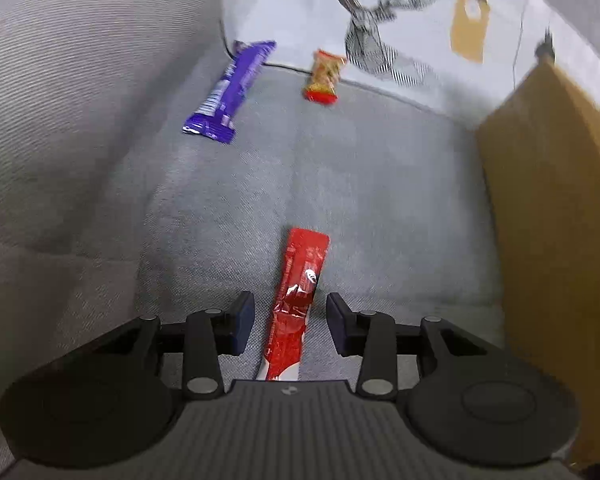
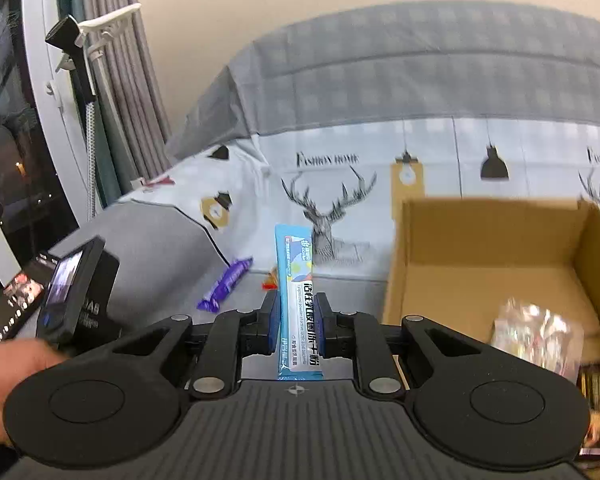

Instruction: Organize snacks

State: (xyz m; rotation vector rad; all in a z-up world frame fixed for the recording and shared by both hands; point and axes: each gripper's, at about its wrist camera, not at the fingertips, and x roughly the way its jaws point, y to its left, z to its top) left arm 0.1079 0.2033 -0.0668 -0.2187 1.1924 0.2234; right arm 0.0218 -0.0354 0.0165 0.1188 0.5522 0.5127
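A red stick packet lies on the grey sofa seat, lengthwise between the fingers of my left gripper. That gripper is open, with a gap on each side of the packet. Farther back lie a purple bar and a small red-and-yellow snack. My right gripper is shut on a blue stick packet, held upright in the air. The cardboard box stands just right of it, with a clear-wrapped snack and darker packets inside. The purple bar lies beyond on the seat.
A deer-print cushion backs the seat. The cardboard box wall stands at the right in the left wrist view. In the right wrist view, a hand and the left gripper's black body sit at the left, with curtains behind.
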